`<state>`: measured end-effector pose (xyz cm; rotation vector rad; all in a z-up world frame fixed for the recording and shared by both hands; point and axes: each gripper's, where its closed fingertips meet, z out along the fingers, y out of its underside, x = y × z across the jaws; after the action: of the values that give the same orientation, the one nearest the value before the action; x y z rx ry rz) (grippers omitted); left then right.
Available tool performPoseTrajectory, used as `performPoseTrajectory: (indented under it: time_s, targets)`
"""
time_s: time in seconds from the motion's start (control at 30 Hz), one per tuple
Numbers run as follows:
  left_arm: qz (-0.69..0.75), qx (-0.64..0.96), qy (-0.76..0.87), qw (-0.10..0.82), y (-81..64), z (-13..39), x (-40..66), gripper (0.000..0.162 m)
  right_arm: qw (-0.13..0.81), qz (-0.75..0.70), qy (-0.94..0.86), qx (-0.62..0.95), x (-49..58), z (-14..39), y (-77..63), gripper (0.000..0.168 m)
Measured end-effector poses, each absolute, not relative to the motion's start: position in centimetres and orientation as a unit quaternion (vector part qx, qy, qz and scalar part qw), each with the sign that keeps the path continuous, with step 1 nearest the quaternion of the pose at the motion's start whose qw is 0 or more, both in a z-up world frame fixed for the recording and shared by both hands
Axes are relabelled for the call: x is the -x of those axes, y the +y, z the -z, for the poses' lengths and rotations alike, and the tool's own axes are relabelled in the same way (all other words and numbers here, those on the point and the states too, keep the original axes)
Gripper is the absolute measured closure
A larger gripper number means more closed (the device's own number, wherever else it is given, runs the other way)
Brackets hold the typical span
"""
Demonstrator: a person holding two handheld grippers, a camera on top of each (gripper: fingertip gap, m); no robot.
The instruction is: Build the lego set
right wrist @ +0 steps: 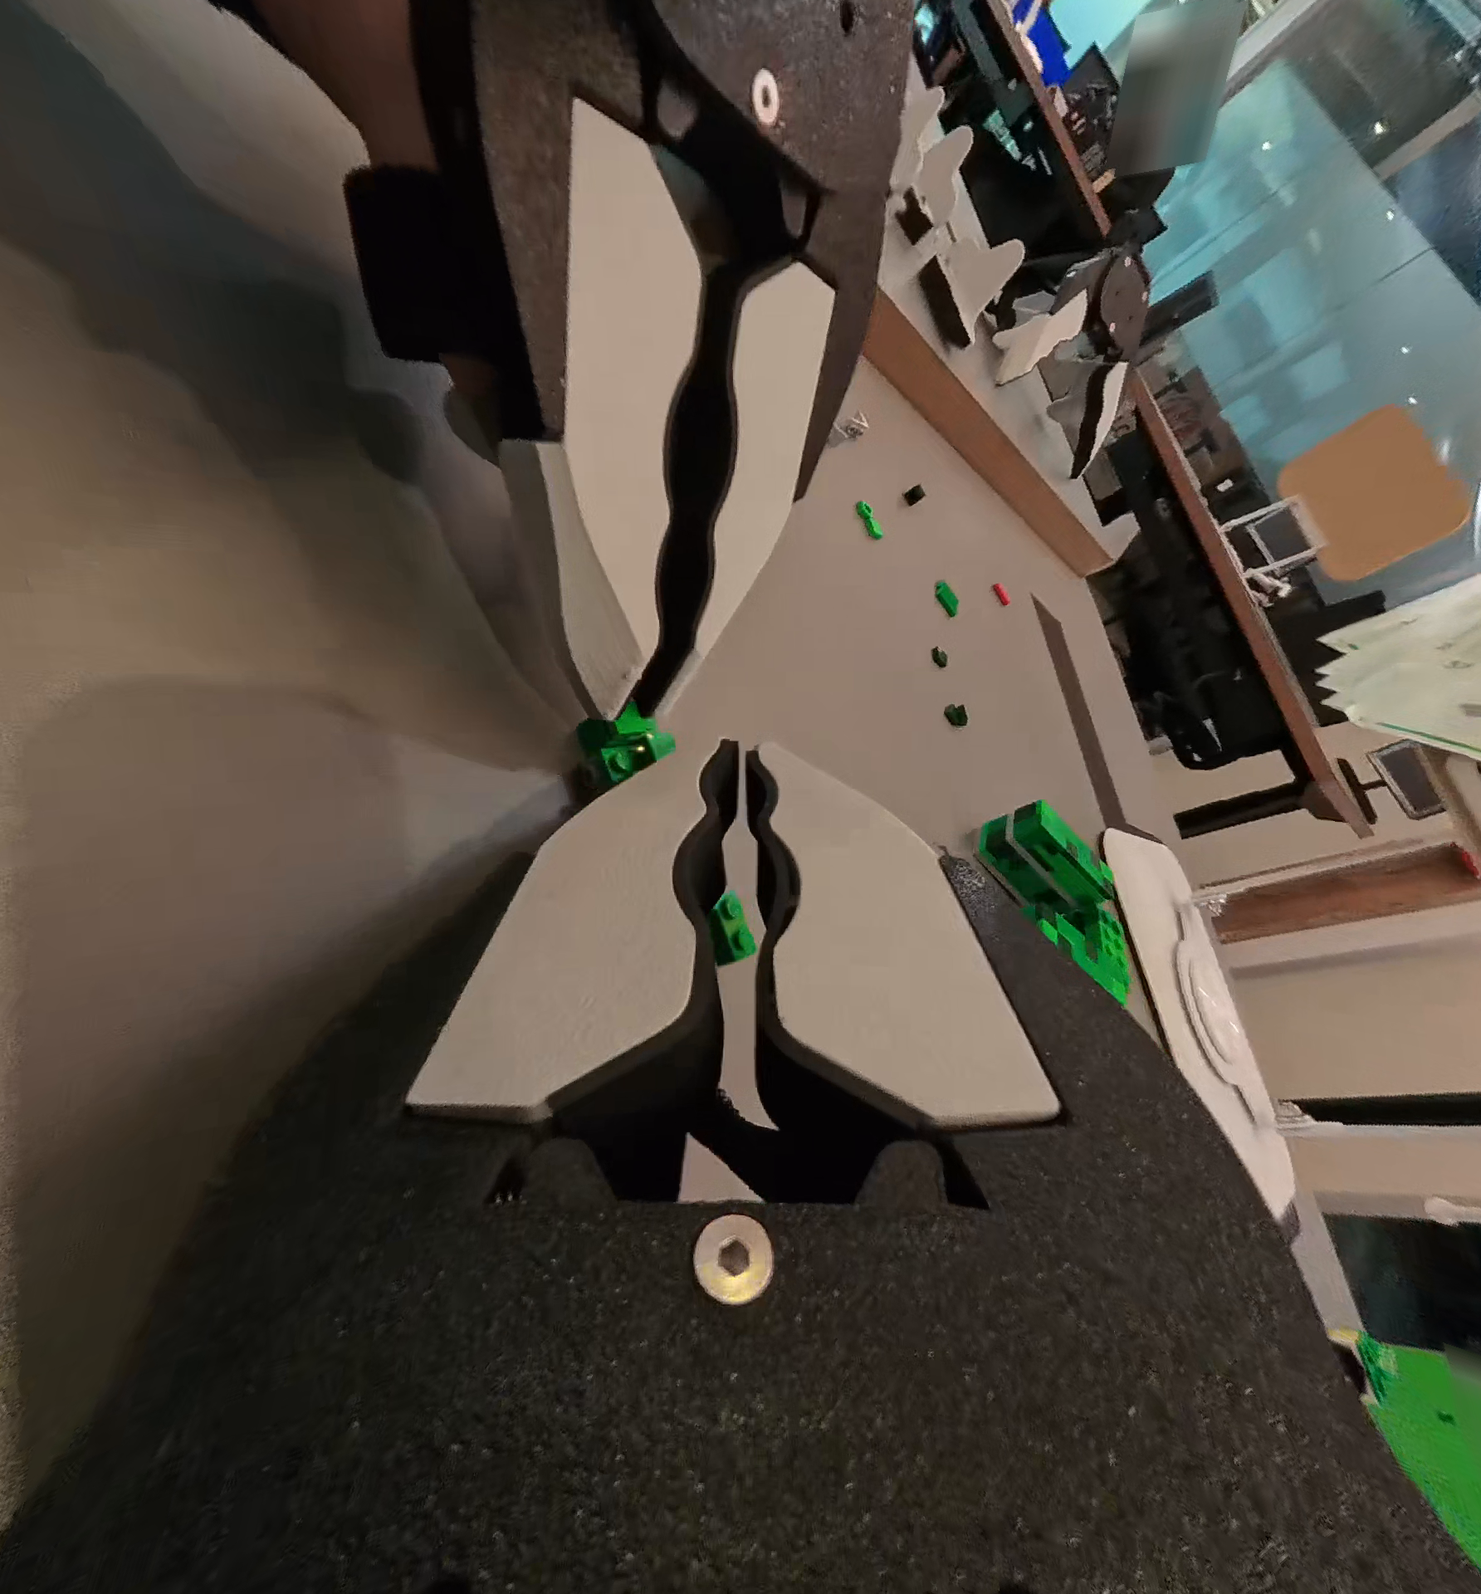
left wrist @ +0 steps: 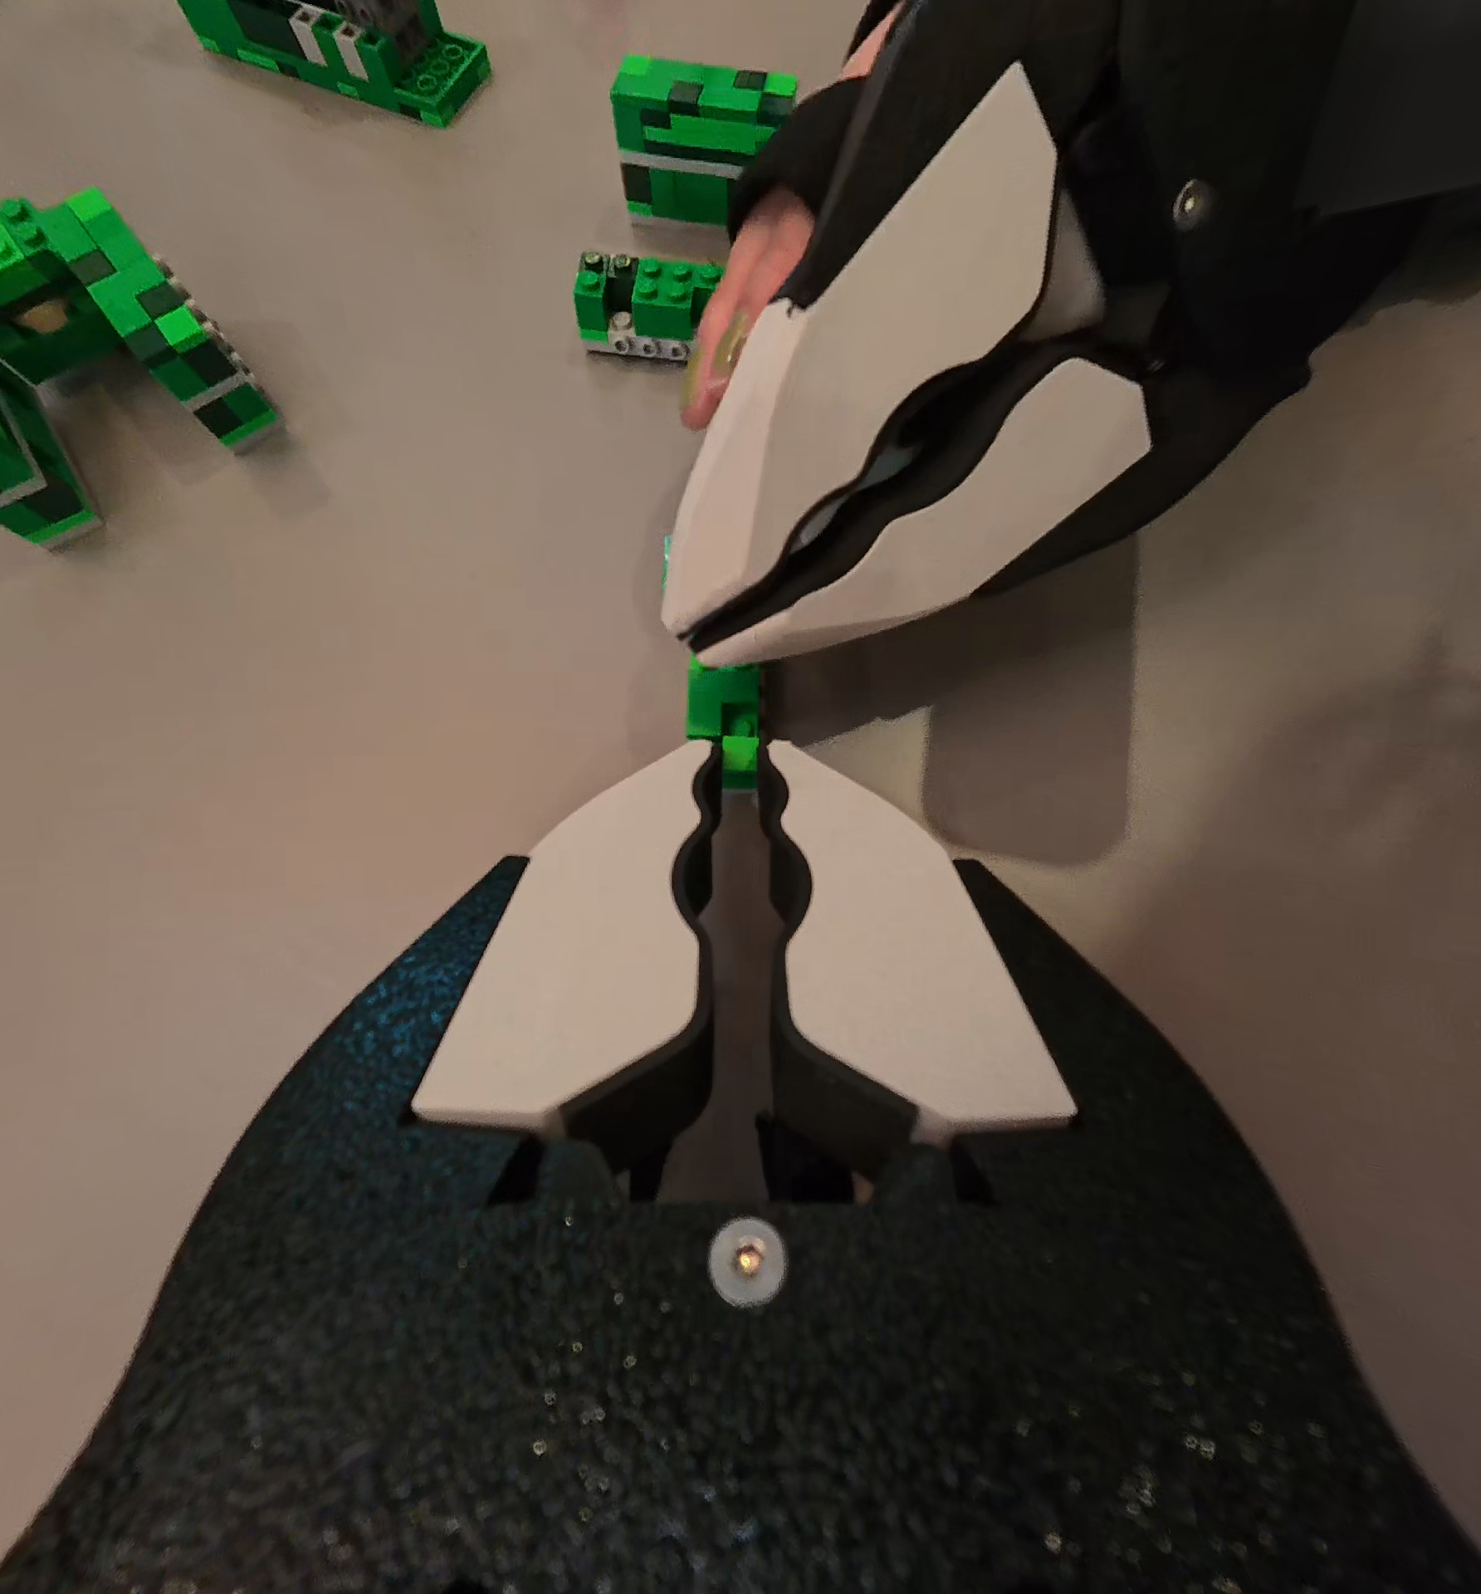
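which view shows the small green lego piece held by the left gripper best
The left wrist view: the small green lego piece sits centred, clamped at the left gripper tips. The right wrist view shows it side-on, partly hidden behind the closed right gripper.

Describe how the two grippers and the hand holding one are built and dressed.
Both the left gripper and right gripper have speckled black bodies, a central silver screw, and pale grey fingers lined with wavy black pads. The hand wears a black fingerless glove.
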<state>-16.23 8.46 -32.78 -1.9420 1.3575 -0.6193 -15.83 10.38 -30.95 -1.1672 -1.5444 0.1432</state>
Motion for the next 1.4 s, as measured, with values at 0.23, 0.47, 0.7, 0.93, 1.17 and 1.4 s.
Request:
performPoseTrajectory:
  time_s: [0.23,0.47,0.7,0.93,1.17,1.4]
  targets:
    - [0.224,0.747,0.526,0.341,8.6,32.8,16.2,0.155,0.563,-0.063,-0.662,0.492,15.5,31.0,9.8,0.164]
    - [0.229,0.748,0.521,0.34,8.6,32.8,16.2,0.155,0.535,-0.091,-0.674,0.501,15.5,31.5,8.9,0.151]
    - [0.235,0.751,0.518,0.336,8.7,32.8,16.1,0.155,0.497,-0.12,-0.678,0.529,15.5,32.1,9.0,0.138]
    - [0.237,0.753,0.513,0.335,8.8,32.8,16.0,0.155,0.481,-0.14,-0.713,0.491,16.2,32.3,7.6,0.144]
    - [0.239,0.754,0.514,0.331,8.8,32.8,16.0,0.155,0.458,-0.157,-0.721,0.495,16.7,32.6,7.4,0.146]
    - [0.243,0.753,0.517,0.328,8.8,32.8,16.0,0.155,0.423,-0.191,-0.71,0.529,16.7,32.9,7.5,0.149]
